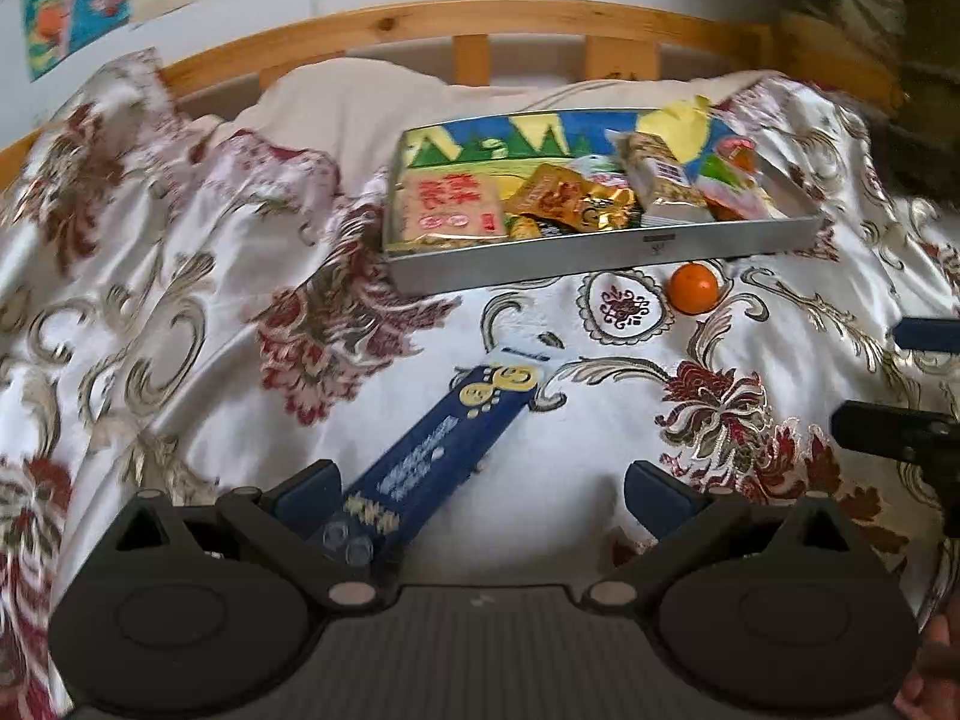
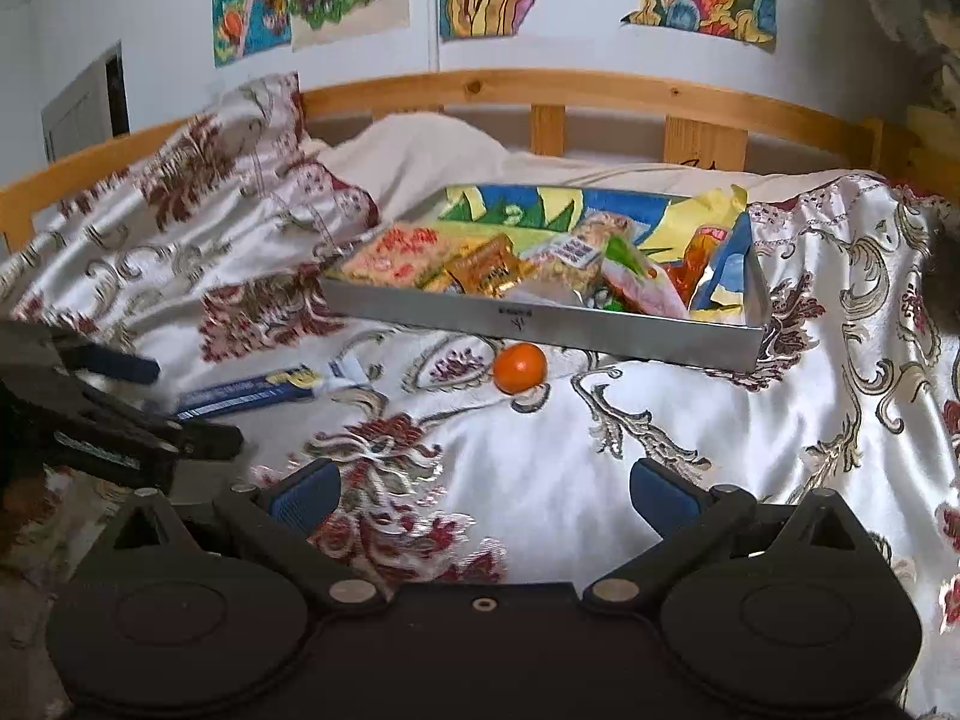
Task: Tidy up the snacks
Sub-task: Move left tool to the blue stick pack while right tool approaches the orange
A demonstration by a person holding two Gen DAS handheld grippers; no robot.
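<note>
A long blue snack pack (image 1: 444, 438) lies on the patterned bedspread, its near end between the open fingers of my left gripper (image 1: 480, 495), close to the left finger. It also shows in the right wrist view (image 2: 258, 393). A small orange (image 1: 693, 288) sits in front of the silver tray (image 1: 600, 255), which holds several snack packets (image 1: 558, 198). My right gripper (image 2: 483, 492) is open and empty above the bedspread, with the orange (image 2: 519, 367) and the tray (image 2: 540, 324) ahead of it.
A wooden bed rail (image 2: 540, 90) runs behind the tray, with a cream pillow (image 2: 432, 150) against it. The bedspread (image 1: 180, 300) is bunched up at the left. The left gripper shows at the left of the right wrist view (image 2: 102, 396).
</note>
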